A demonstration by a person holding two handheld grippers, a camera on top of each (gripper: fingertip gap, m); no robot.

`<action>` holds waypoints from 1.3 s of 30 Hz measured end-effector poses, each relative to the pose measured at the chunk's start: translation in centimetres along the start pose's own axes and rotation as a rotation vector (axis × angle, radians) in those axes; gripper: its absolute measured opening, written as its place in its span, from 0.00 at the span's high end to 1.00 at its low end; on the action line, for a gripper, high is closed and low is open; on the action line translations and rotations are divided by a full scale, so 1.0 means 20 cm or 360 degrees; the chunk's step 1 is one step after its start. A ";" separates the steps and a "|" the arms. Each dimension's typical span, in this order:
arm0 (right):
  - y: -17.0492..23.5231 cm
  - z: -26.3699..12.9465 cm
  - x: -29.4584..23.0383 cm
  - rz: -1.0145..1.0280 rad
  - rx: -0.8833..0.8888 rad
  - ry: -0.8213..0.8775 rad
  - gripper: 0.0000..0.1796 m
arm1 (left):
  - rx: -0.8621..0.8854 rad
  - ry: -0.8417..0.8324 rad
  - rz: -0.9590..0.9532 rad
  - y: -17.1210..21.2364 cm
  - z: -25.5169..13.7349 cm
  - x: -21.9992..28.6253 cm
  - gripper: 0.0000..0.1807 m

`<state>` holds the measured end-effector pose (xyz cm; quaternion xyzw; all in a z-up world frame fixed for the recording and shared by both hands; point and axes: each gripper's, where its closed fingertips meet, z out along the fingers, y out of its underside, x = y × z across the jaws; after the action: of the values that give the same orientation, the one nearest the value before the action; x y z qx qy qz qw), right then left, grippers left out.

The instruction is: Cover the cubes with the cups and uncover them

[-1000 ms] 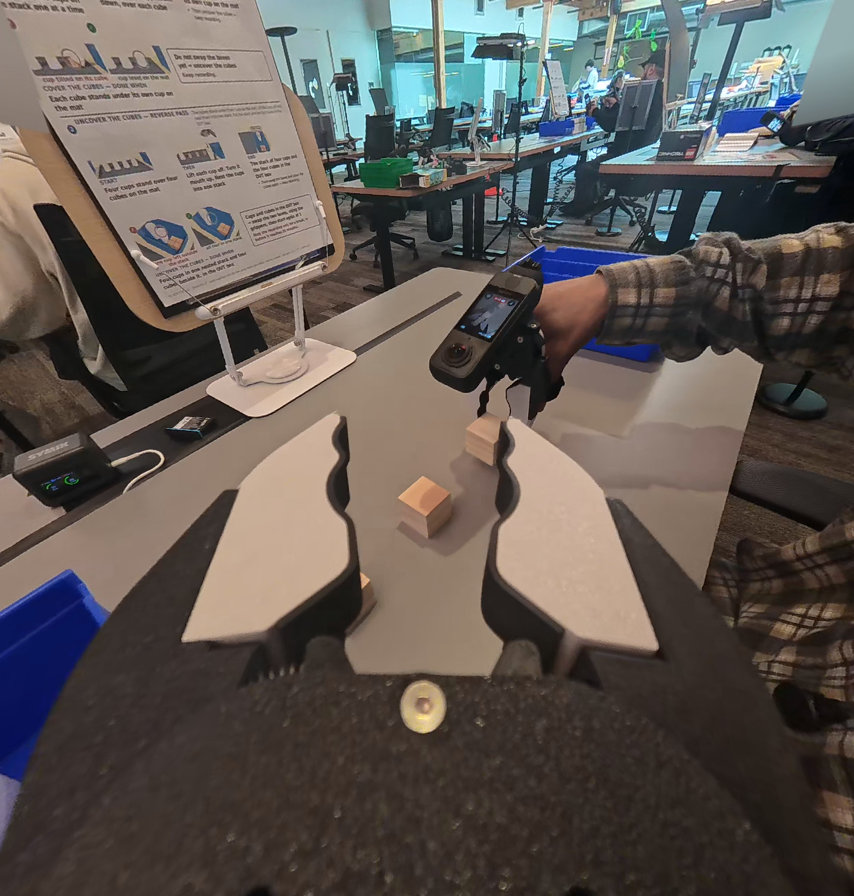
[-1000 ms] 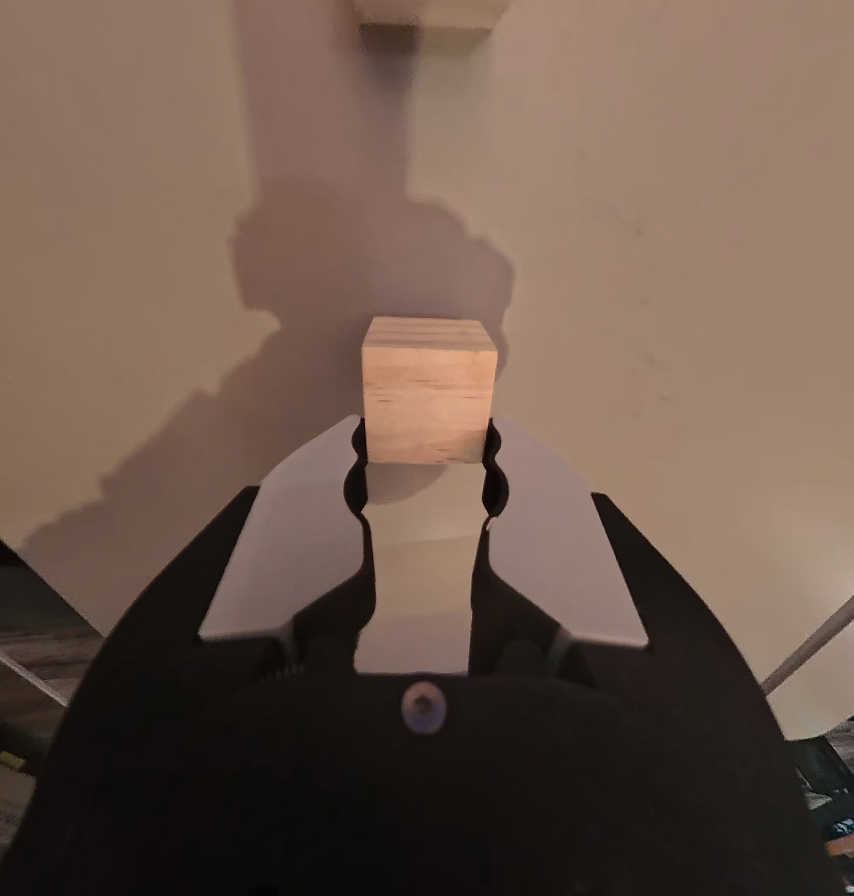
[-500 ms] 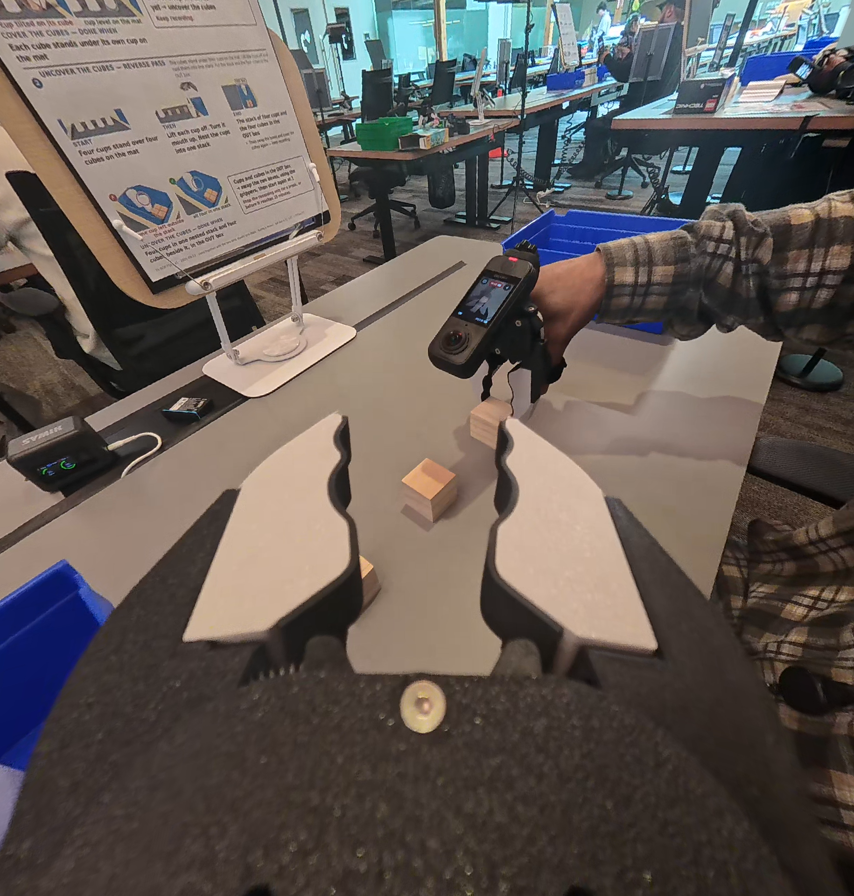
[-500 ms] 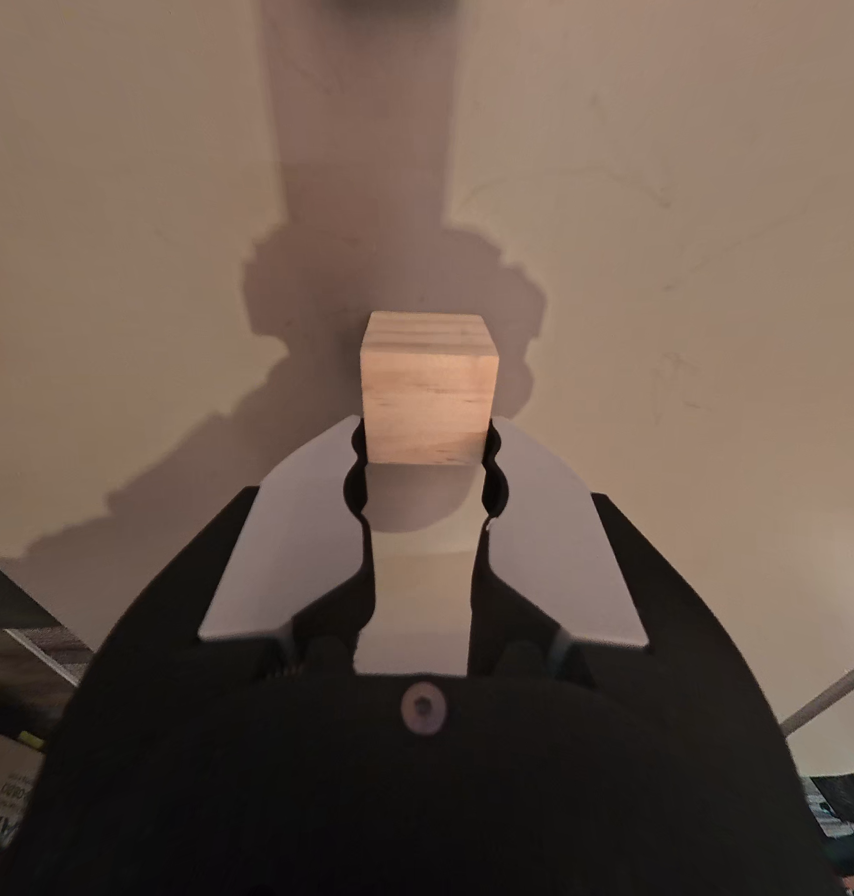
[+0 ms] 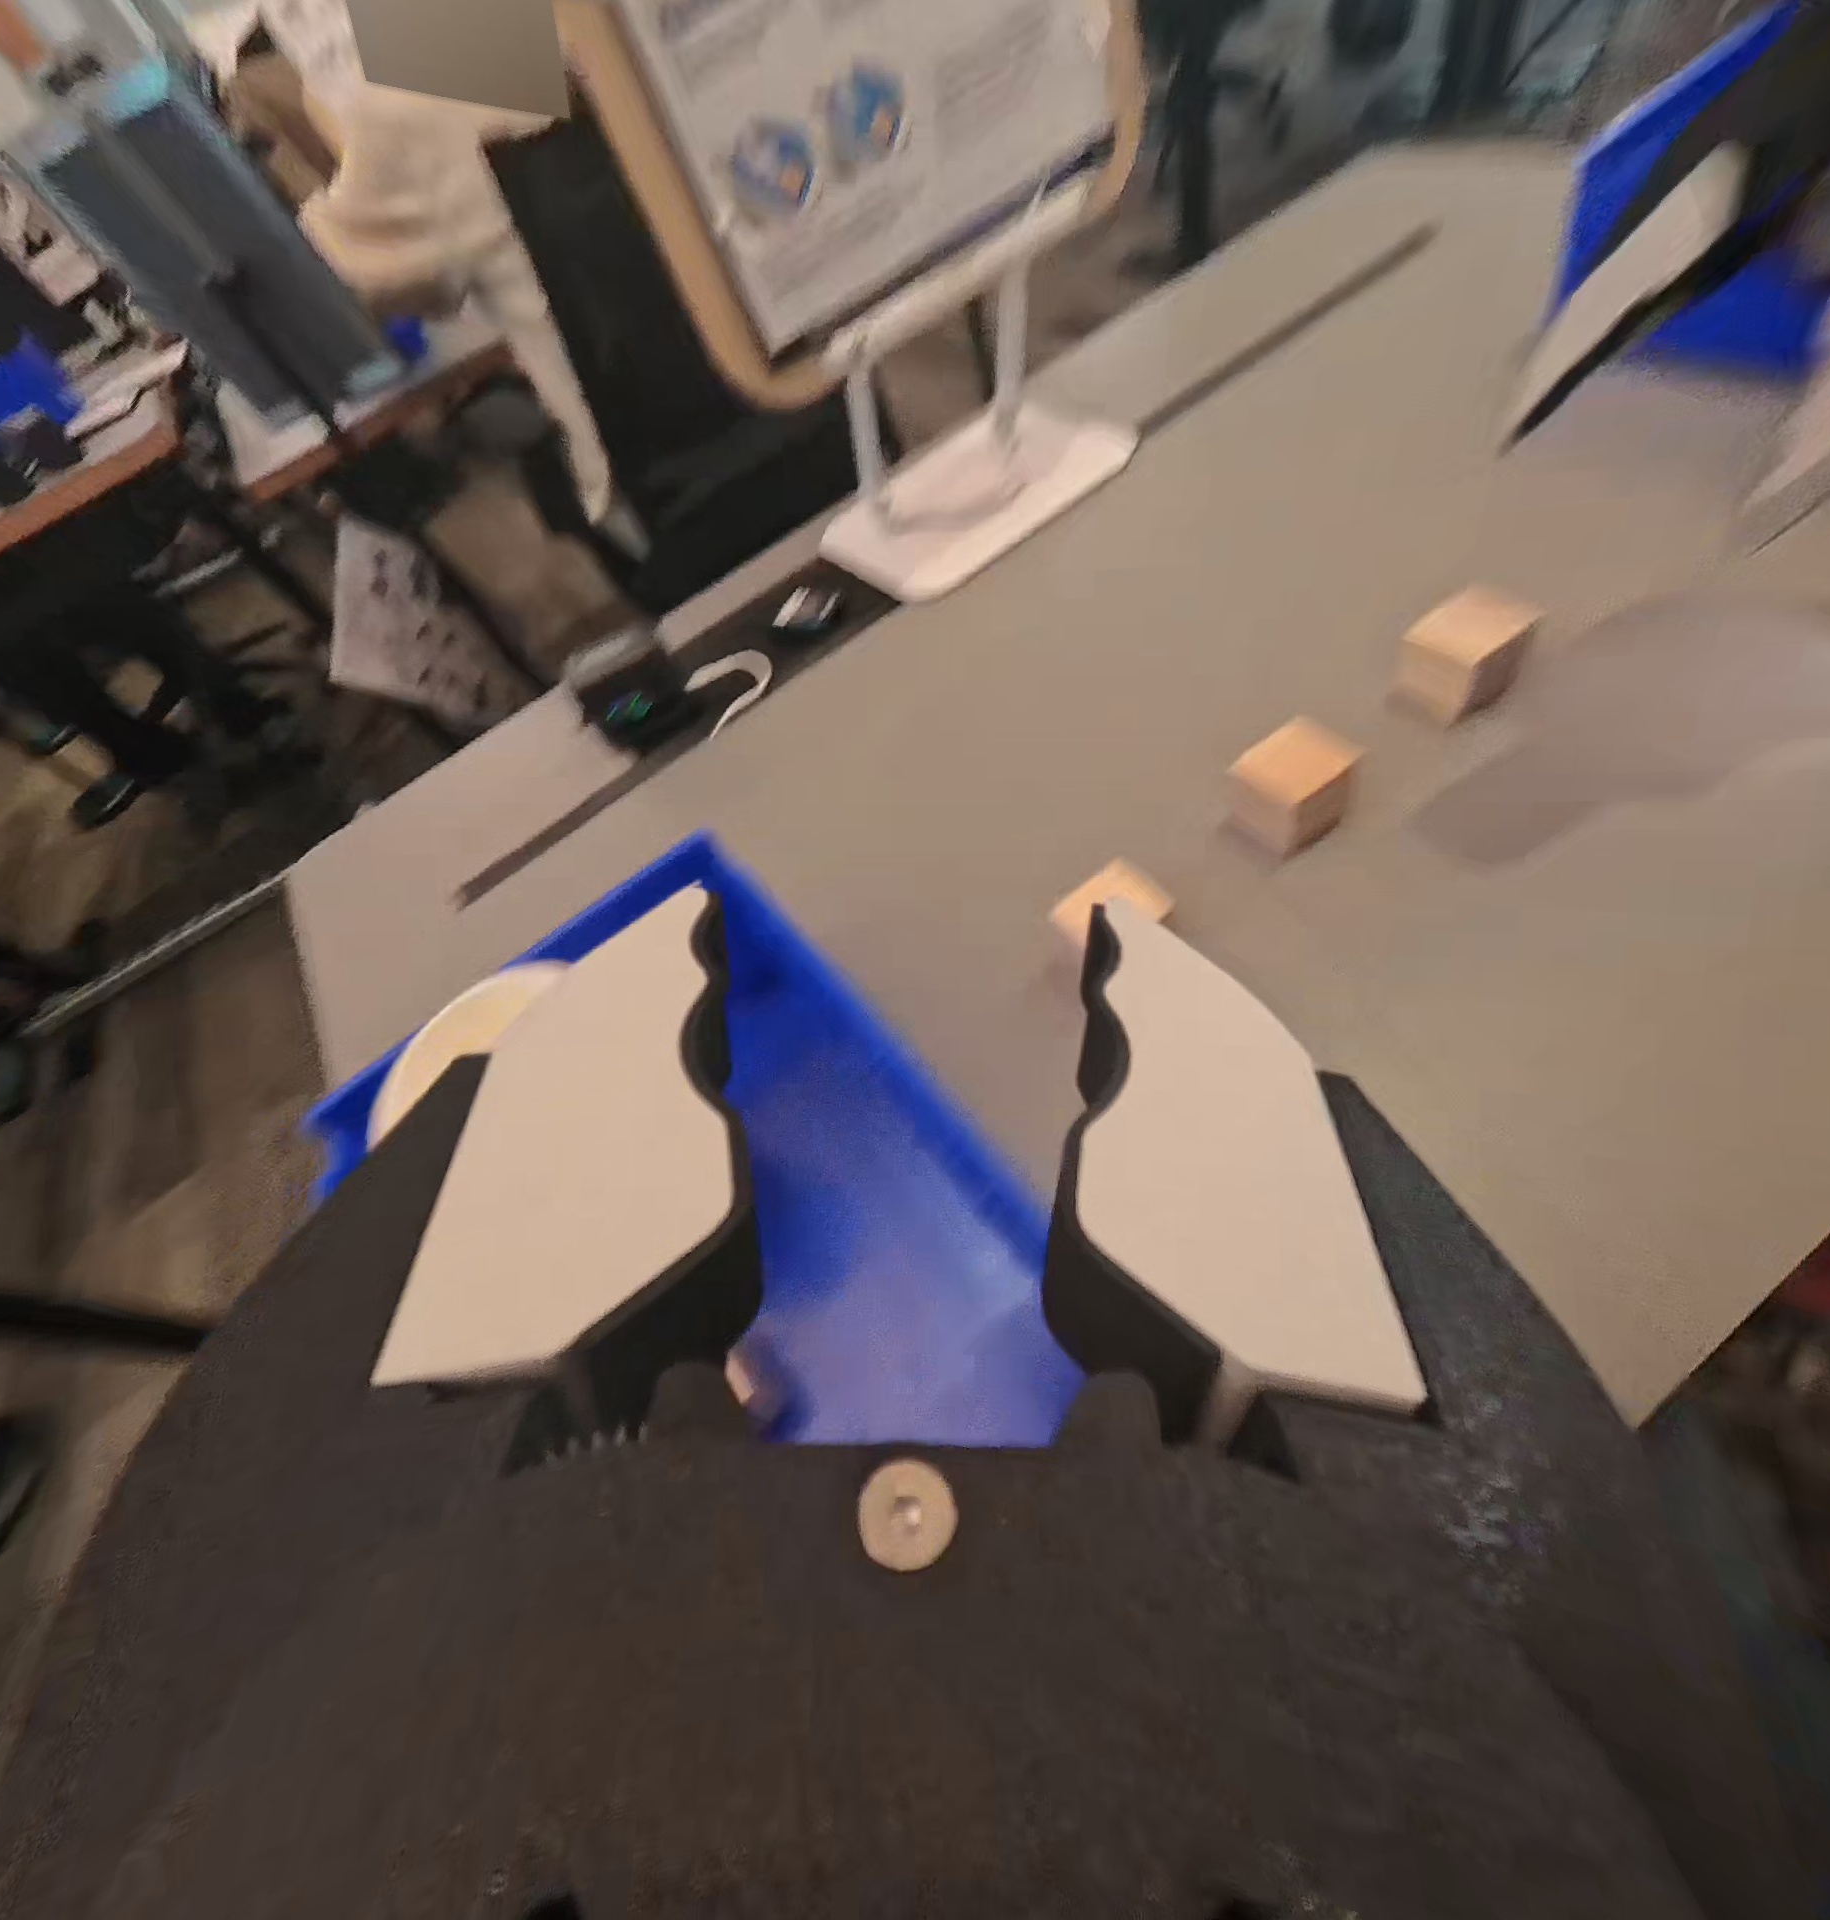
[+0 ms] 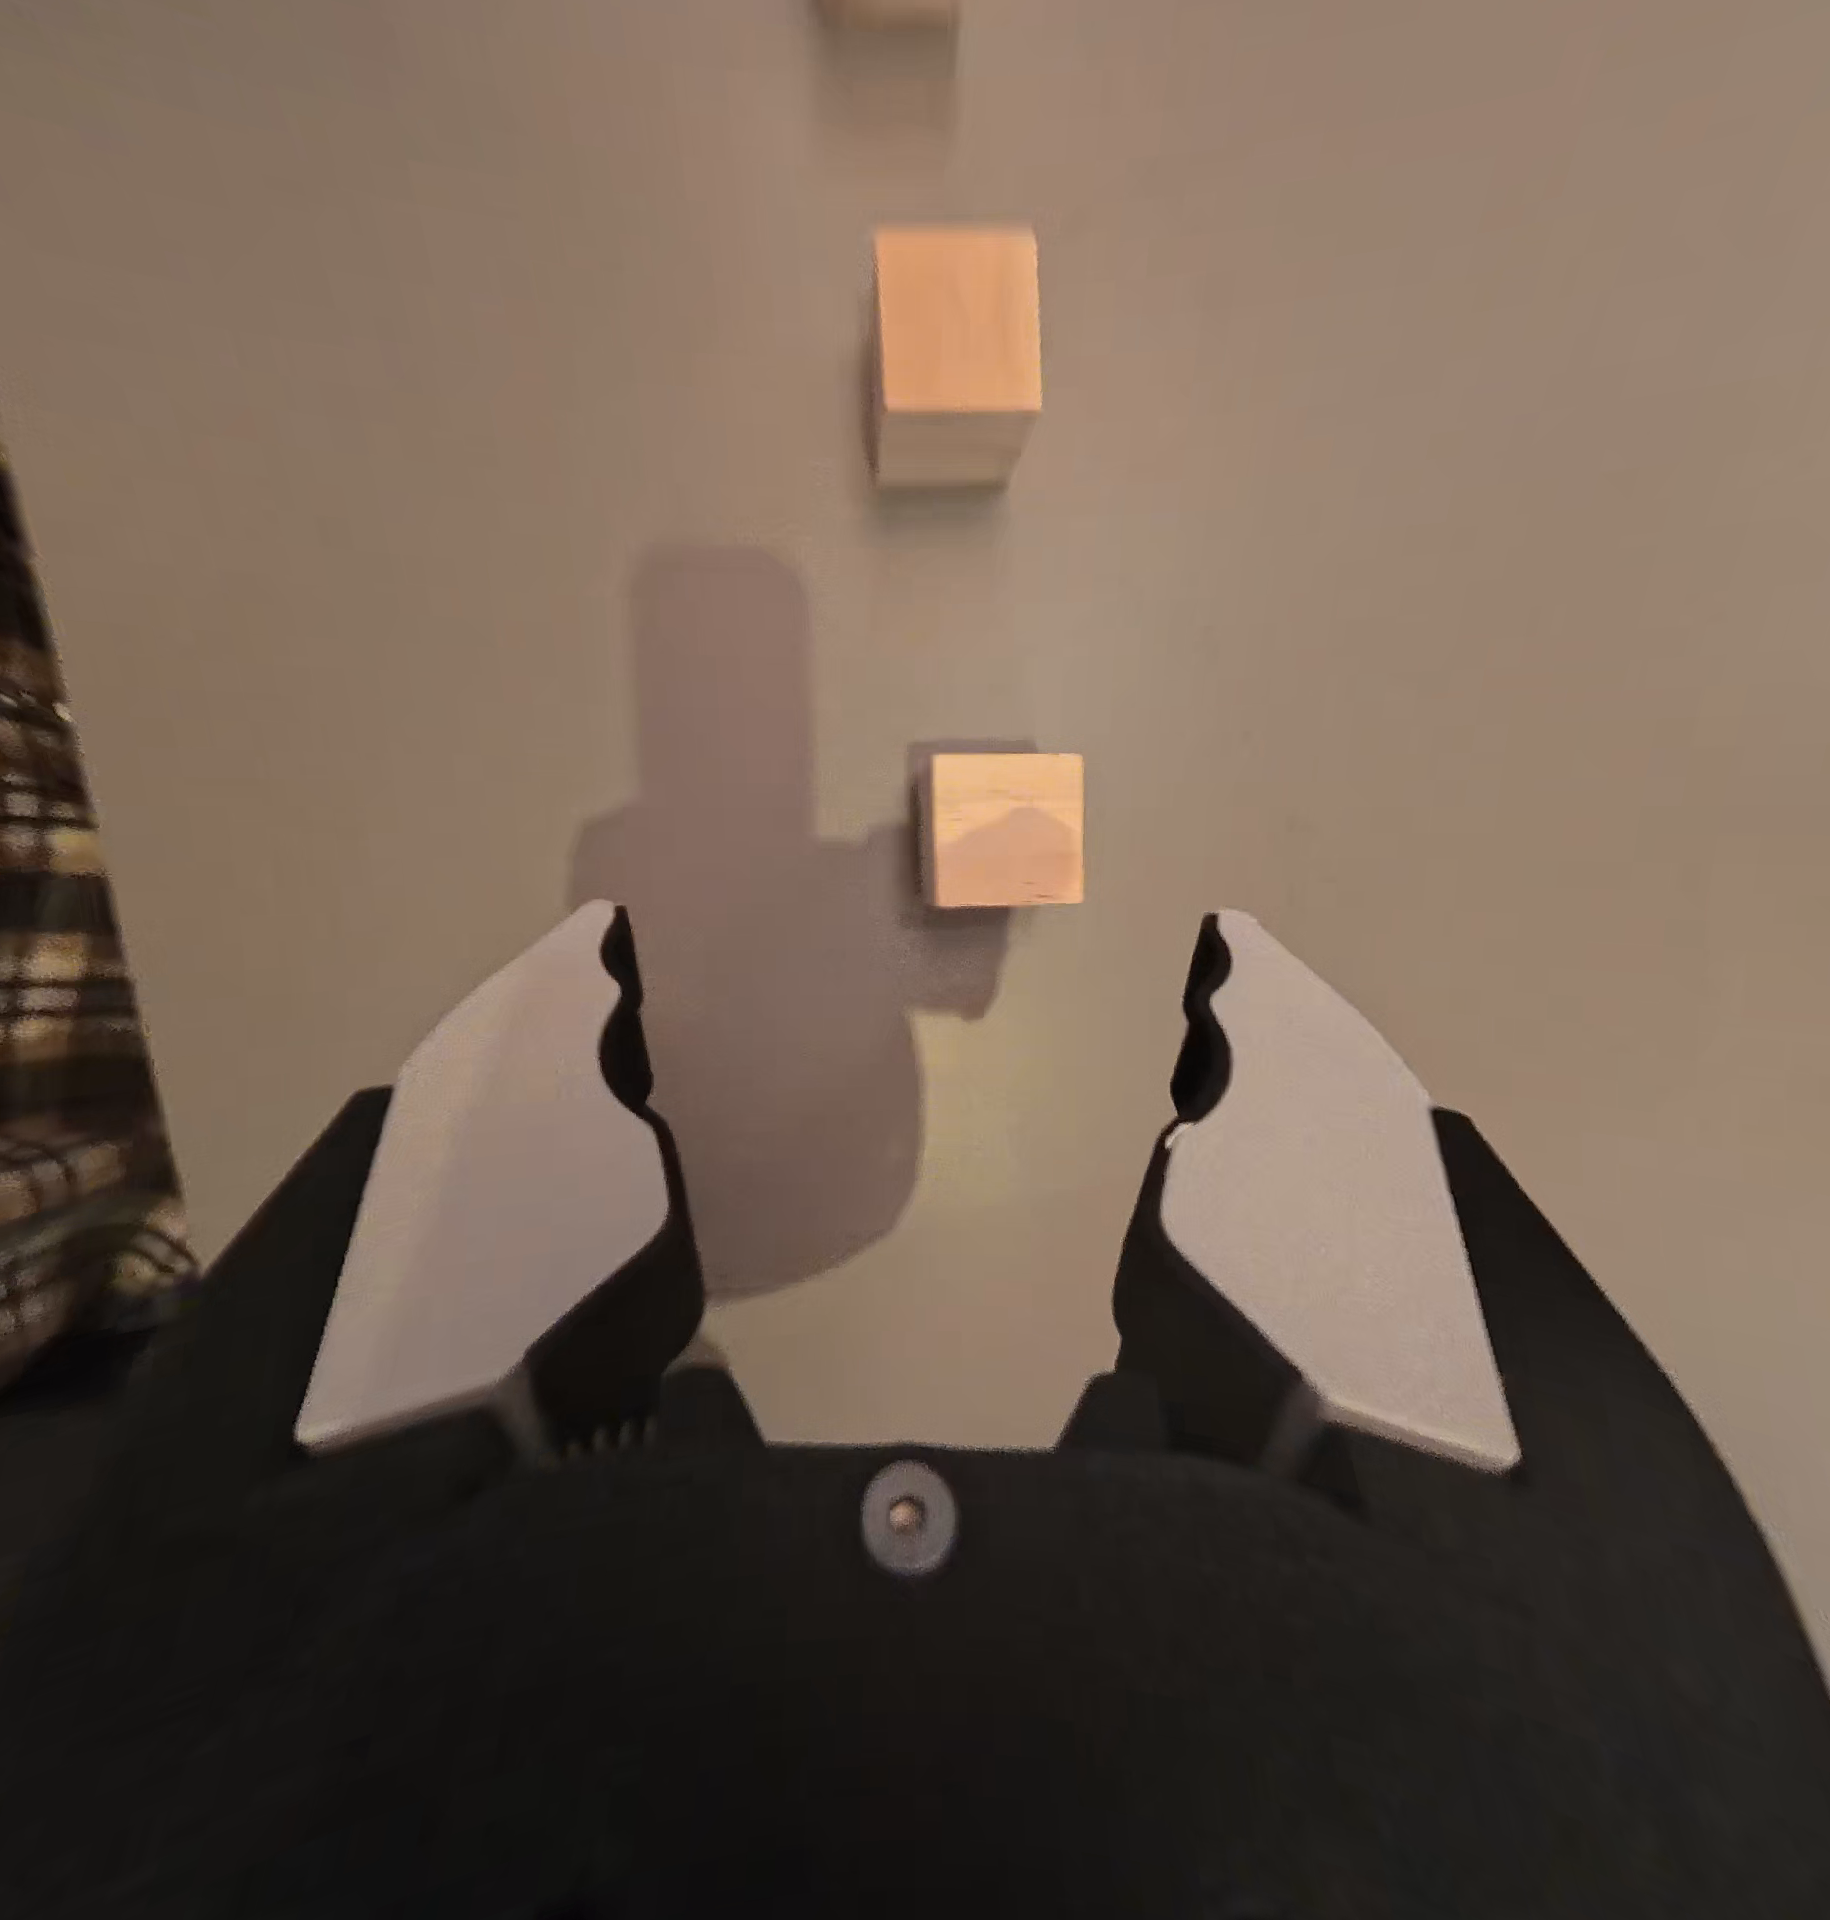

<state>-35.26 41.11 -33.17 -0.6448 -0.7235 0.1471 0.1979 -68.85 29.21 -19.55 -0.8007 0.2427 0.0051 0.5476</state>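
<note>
Wooden cubes on a grey table (image 5: 994, 748), three in a row in the left wrist view: nearest cube (image 5: 1082, 902) partly hidden behind a fingertip, middle cube (image 5: 1293, 784), far cube (image 5: 1464, 662). Left gripper (image 5: 903, 914) spread apart, empty, hanging over a blue bin (image 5: 786, 997) at the table's corner; pale round cup rim (image 5: 464, 1029) peeking from the bin behind the left finger. Right gripper (image 6: 911, 920) released, jaws wide, grasping nothing, above the tabletop; one cube (image 6: 1004, 828) just ahead of the fingertips, another cube (image 6: 955, 348) beyond it. Plaid sleeve (image 6: 28, 883) at the left edge. Instruction board on a white stand (image 5: 978, 488) behind, blurred.
</note>
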 end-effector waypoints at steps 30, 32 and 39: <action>0.23 -0.23 -0.54 0.0302 0.0618 -0.0125 0.53 | -0.1593 -0.0543 -0.1044 1.32 0.21 -0.36 0.73; 0.23 -0.24 -0.54 0.0300 0.0635 -0.0127 0.54 | -0.1559 -0.0490 -0.1042 1.31 0.22 -0.37 0.74; 0.21 -0.31 -0.53 0.0318 0.0778 -0.0117 0.58 | -0.1122 -0.0330 -0.0862 1.00 0.15 -0.41 0.75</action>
<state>-27.69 30.89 -30.63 -0.6402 -0.6060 0.3595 0.3059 -83.14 29.31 -36.03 -0.9681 -0.0481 0.0240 0.2446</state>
